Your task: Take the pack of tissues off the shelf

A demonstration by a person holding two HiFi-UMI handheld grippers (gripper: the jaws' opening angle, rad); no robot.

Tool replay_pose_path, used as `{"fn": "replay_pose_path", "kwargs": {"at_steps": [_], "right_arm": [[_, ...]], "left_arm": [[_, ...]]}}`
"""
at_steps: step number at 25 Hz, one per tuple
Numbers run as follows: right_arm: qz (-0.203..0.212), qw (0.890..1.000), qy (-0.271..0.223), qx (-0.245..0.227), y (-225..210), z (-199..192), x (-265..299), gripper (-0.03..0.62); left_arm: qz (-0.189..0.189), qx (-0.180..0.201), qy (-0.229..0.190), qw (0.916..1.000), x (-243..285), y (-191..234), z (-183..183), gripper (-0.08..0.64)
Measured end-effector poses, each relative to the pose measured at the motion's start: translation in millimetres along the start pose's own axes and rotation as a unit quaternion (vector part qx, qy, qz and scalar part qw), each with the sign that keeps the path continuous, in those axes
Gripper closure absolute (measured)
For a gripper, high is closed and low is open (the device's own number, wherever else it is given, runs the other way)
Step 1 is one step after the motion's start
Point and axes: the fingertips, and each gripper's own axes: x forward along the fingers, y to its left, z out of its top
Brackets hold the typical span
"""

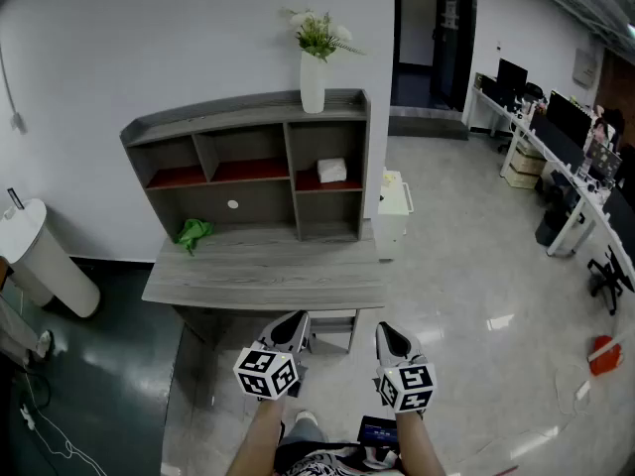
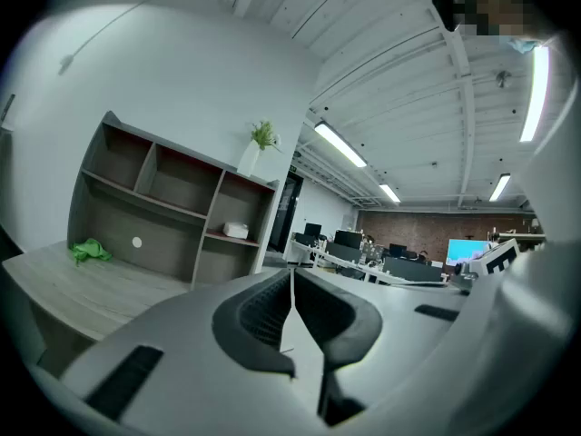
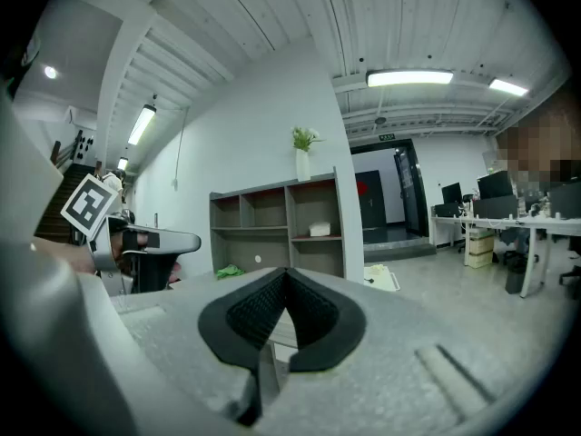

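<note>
You stand back from a grey desk that carries a shelf. The tissues lie in the shelf's upper right compartment, alone on its red floor, directly below the vase on the top board.

Both grippers are low in front of you, well short of the desk. The left gripper has its jaws pressed together with nothing between them. The right gripper is the same, closed and empty.

The pack looks small, light and soft, so it will likely dent under a hard squeeze. A gentle grip across its middle, from the open front, should do. The jaws must open first.

The compartment is tight, with a wall on each side of the pack and the top board close above, so a straight pull out towards you suits best. The desk top in front of it is bare. A green cloth lies well to the left. A white cabinet stands just beside the desk's right end, with open floor beyond.
</note>
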Motion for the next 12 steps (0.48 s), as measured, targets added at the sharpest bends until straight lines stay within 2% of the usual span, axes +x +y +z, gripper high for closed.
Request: {"fn": "replay_pose_path", "kwargs": {"at_steps": [12], "right_arm": [[0.019,1.0,-0.004,0.013,5.8,2.1,-6.5,0.588]], "left_arm": [[0.028,0.033,0.019,0.9989,-4.1,-4.2,-4.9,0.545]]}}
